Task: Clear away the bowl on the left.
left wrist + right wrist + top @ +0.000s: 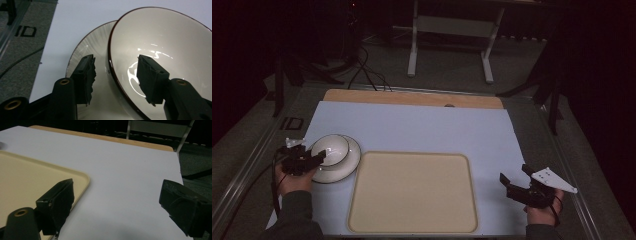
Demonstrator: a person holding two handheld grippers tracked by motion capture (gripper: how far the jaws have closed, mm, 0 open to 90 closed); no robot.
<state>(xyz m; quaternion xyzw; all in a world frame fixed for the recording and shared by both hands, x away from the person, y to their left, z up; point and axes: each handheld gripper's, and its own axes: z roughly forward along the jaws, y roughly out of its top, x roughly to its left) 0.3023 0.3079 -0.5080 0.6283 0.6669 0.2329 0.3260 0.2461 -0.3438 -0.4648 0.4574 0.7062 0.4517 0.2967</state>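
We see a glossy white bowl (160,50), dark-rimmed, on a plate (92,42); left gripper (115,77) jaws apart astride its rim; right gripper (117,202) jaws apart at 4 o'clock.

Bowl (160,50): right side and near rim run off the left gripper view's edges; it hides much of the plate (87,50) beneath. Tray (25,177), right gripper view: cut by the left and bottom edges. High view: small dark mark (449,105) beyond the tray, too small to identify.

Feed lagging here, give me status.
Left gripper open, jaws straddling bowl rim. Bowl sits on plate. Right gripper open, idle beside tray.
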